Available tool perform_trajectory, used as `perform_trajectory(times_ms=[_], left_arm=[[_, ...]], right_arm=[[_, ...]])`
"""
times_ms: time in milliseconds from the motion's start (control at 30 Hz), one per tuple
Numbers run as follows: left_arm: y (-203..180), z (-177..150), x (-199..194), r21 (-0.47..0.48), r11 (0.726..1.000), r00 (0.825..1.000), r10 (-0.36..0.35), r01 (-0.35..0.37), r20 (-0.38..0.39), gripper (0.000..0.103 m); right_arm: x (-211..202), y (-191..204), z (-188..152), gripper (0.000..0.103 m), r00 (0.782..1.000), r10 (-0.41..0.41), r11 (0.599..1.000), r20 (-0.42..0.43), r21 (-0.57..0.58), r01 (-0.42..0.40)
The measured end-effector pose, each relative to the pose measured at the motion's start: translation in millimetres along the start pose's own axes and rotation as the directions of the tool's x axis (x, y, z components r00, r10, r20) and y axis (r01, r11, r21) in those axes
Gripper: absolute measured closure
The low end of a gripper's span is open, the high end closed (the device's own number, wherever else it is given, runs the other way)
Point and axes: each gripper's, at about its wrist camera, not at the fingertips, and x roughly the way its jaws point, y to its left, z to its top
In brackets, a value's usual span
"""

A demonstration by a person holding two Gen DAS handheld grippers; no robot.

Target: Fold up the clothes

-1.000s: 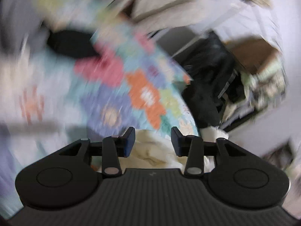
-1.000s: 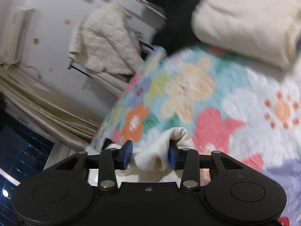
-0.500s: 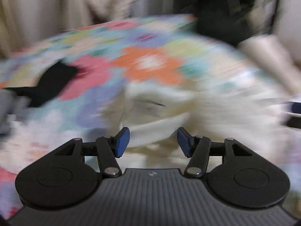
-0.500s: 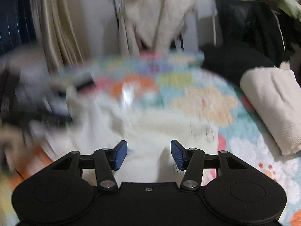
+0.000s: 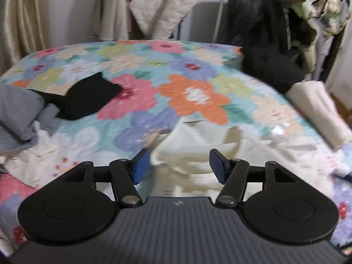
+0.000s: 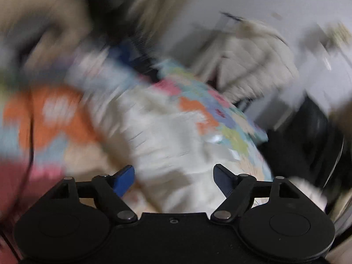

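Observation:
A cream garment (image 5: 198,145) lies spread and rumpled on the flowered bedspread (image 5: 193,94), its neck opening facing away from me. My left gripper (image 5: 179,165) hovers open just above its near edge, nothing between the blue pads. In the heavily blurred right wrist view the same cream garment (image 6: 162,136) fills the middle, and my right gripper (image 6: 173,179) stands open over it, holding nothing.
A folded black garment (image 5: 85,96) and a grey one (image 5: 17,112) lie at the left. A folded cream stack (image 5: 316,107) rests at the bed's right edge beside a black heap (image 5: 268,68). Clothes hang on a rack (image 5: 162,4) behind the bed, curtains at left.
The right gripper has let go of the cream cloth it pinched a second ago and opened wide. Both grippers swung round over the garment, which now lies spread on the bed.

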Motion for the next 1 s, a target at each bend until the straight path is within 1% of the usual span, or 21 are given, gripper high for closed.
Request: perform_trajectory(times_ms=[33, 100, 200, 233, 267, 333, 367, 400, 500, 567, 633, 700, 733, 767, 800, 833, 867, 900, 933, 967, 1000], left_arm=[[-3, 0, 1, 0.011, 1.0, 1.0, -0.007, 0.007, 0.003, 0.043], [-6, -1, 9, 0.024, 1.0, 1.0, -0.013, 0.014, -0.007, 0.043], [-8, -2, 17, 0.036, 0.999, 0.999, -0.027, 0.027, -0.025, 0.043], [-8, -3, 21, 0.04, 0.999, 0.999, -0.027, 0.029, -0.034, 0.043], [-8, -3, 25, 0.045, 0.999, 0.999, -0.028, 0.03, -0.042, 0.043], [-9, -7, 33, 0.052, 0.999, 0.998, -0.012, 0.015, -0.066, 0.043], [-8, -8, 39, 0.048, 0.999, 0.996, 0.001, 0.003, -0.085, 0.043], [-8, -9, 41, 0.029, 0.999, 0.994, -0.013, 0.017, -0.108, 0.043], [-7, -14, 47, -0.039, 0.997, 0.982, -0.074, 0.068, -0.174, 0.043], [-9, -18, 46, -0.083, 0.99, 0.972, -0.128, 0.113, -0.199, 0.043], [-13, -20, 40, -0.151, 0.968, 0.954, -0.228, 0.2, -0.195, 0.043], [-19, -20, 35, -0.222, 0.93, 0.931, -0.332, 0.295, -0.154, 0.043], [-22, -20, 30, -0.245, 0.907, 0.917, -0.38, 0.343, -0.121, 0.043], [-26, -19, 26, -0.264, 0.881, 0.901, -0.426, 0.391, -0.086, 0.043], [-30, -18, 21, -0.282, 0.853, 0.882, -0.47, 0.439, -0.049, 0.043], [-34, -17, 16, -0.298, 0.822, 0.859, -0.511, 0.485, -0.012, 0.043], [-37, -16, 11, -0.307, 0.797, 0.84, -0.543, 0.52, 0.014, 0.043], [-39, -16, 5, -0.315, 0.772, 0.82, -0.571, 0.553, 0.039, 0.043], [-40, -16, -1, -0.317, 0.759, 0.809, -0.585, 0.569, 0.053, 0.043], [-42, -18, -1, -0.311, 0.764, 0.813, -0.581, 0.564, 0.048, 0.043], [-44, -20, -1, -0.305, 0.773, 0.818, -0.574, 0.557, 0.04, 0.043]], right_arm=[[7, 12, 0, 0.021, 0.999, -0.029, 0.998, -0.027, -0.052, 0.028], [16, 21, -1, 0.022, 0.995, -0.096, 0.992, -0.032, -0.084, 0.094], [32, 15, 7, 0.023, 0.979, -0.198, 0.977, -0.04, -0.089, 0.194], [39, 9, 8, 0.023, 0.979, -0.196, 0.979, -0.052, -0.059, 0.193], [47, 1, 8, 0.026, 0.983, -0.174, 0.985, -0.067, -0.012, 0.173], [60, -15, 6, 0.042, 0.99, -0.116, 0.988, -0.085, 0.096, 0.124], [60, -25, 4, 0.053, 0.993, -0.087, 0.981, -0.076, 0.166, 0.098], [57, -35, 2, 0.064, 0.996, -0.064, 0.968, -0.061, 0.238, 0.077], [44, -70, -1, 0.079, 0.999, -0.036, 0.895, 0.01, 0.446, 0.028], [34, -89, 0, 0.084, 0.995, -0.076, 0.852, 0.063, 0.523, 0.031], [20, -107, -2, 0.086, 0.986, -0.11, 0.809, 0.129, 0.588, 0.014], [8, -125, -10, 0.086, 0.97, -0.097, 0.723, 0.225, 0.685, -0.086], [1, -136, -18, 0.086, 0.953, -0.067, 0.647, 0.296, 0.74, -0.184], [-6, -148, -23, 0.086, 0.927, -0.037, 0.562, 0.374, 0.775, -0.29], [-10, -158, -29, 0.085, 0.894, -0.009, 0.473, 0.448, 0.789, -0.391], [-10, -166, -37, 0.085, 0.854, 0.021, 0.366, 0.521, 0.79, -0.491], [-10, -175, -45, 0.085, 0.805, 0.046, 0.246, 0.592, 0.774, -0.583], [-8, -182, -54, 0.085, 0.761, 0.06, 0.136, 0.646, 0.75, -0.647], [-6, -188, -62, 0.085, 0.734, 0.064, 0.049, 0.676, 0.733, -0.678], [-3, -191, -70, 0.085, 0.733, 0.062, -0.001, 0.677, 0.735, -0.678], [-1, -194, -78, 0.085, 0.743, 0.06, -0.035, 0.667, 0.745, -0.666]])
